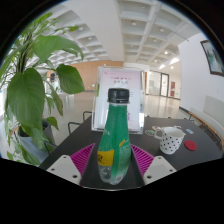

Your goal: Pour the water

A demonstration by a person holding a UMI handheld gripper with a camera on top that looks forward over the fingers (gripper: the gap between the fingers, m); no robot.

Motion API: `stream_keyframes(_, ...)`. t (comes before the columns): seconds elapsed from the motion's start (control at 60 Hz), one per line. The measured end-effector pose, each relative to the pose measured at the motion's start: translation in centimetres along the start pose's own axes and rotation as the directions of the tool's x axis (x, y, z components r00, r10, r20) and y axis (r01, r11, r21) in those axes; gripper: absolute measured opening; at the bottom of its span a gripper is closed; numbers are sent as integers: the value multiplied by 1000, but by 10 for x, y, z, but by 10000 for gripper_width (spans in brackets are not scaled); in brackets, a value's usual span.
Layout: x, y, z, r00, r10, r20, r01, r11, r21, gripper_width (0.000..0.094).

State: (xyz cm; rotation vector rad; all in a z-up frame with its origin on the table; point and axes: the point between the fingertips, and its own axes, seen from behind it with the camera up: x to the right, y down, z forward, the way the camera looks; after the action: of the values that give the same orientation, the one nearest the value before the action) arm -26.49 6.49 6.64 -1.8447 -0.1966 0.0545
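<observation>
Green bottle (113,140), a clear-green plastic one with a dark cap and a yellow label, stands centred between the 2 fingers of the hand-held gripper (113,163). Its long axis runs straight up, upright, cap at the top and base down near the fingertips. The 2 magenta pads (82,157) sit against its lower body, 1 at either side, with no gap visible, so the hand-held gripper appears closed partway onto the bottle and holding it. Whether the base rests on the dark worktop (165,160) or hangs just above it cannot be told.

Beyond the fingers and off to the right, on the worktop, stands a small white cup with red dots (171,142), near a red item (191,145) too small to identify. The cup is the likely place for the water; that is a judgement, not a certainty. It lies ahead and right of the bottle, apart from it.

A large leafy plant (35,85) fills the left side. A white board (122,80) stands behind the bottle.

The cap looks to be on, so pouring would seem to need it off first.
</observation>
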Motion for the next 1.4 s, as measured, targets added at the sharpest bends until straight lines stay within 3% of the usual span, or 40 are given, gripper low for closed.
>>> stream_keyframes(0.05,4,-1,7,1000,-2,-12,2,1000,11,559)
stream_keyframes(0.317,0,-14,5,999,46,20,-47,996,72,387)
stream_keyframes(0.45,-14,-70,-13,979,146,140,-168,973,159,387)
stream_keyframes(0.55,-22,-135,-39,898,283,336,-367,904,219,385)
stream_keyframes(0.667,-20,-204,-59,630,531,566,-692,715,100,385)
stream_keyframes(0.783,10,-245,-60,205,675,709,-899,417,-137,385)
stream_keyframes(0.883,51,-255,-44,-105,712,694,-942,153,-300,385)
stream_keyframes(1.033,97,-226,-2,-451,689,567,-862,-171,-478,381)
stream_keyframes(1.183,121,-177,38,-617,665,421,-767,-389,-510,384)
stream_keyframes(1.4,121,-169,32,-624,676,393,-754,-388,-530,382)
